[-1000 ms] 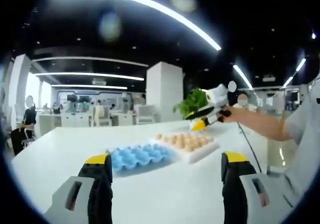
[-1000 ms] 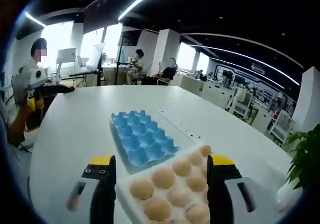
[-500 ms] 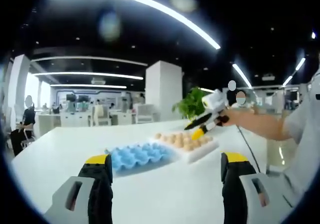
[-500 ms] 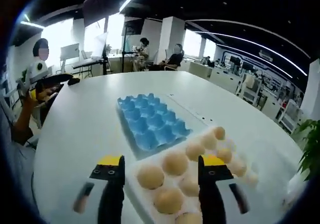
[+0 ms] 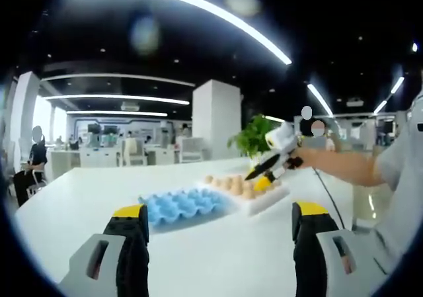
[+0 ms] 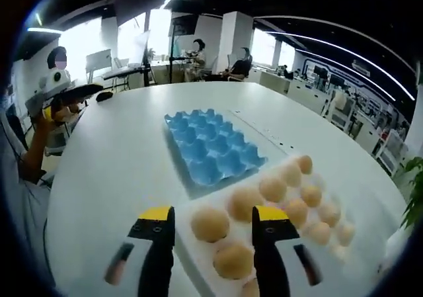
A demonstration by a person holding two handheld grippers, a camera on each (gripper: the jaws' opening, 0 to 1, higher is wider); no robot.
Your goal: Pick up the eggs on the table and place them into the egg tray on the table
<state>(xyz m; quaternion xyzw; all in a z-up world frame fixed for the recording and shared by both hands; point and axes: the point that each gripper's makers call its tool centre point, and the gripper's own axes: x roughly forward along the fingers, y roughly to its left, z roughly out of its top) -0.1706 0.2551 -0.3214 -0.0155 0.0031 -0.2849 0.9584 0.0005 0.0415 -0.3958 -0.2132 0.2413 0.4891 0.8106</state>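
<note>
Right gripper view: the right gripper (image 6: pixel 210 217) has its yellow-tipped jaws parted around the near end of the white tray (image 6: pixel 198 257), gripping nothing. One of the eggs (image 6: pixel 210 223) lies between the two jaw tips, with another just nearer, also between the jaws; whether either jaw touches an egg cannot be told. More eggs run on beyond the right jaw. Past the jaw tips and a little to the left lies the blue egg tray (image 6: pixel 213 150), its cups holding nothing, its near edge just beside the white tray. Both rest on the white table (image 6: pixel 99 171). Far off to the left, a hand holds the left gripper above the table's edge.

In the left gripper view, the left gripper (image 5: pixel 218 219) is wide open and holds nothing, well short of the blue egg tray (image 5: pixel 184 206) ahead. Beyond, to the right, the right gripper (image 5: pixel 263 174) dips onto the eggs (image 5: pixel 239 186).
</note>
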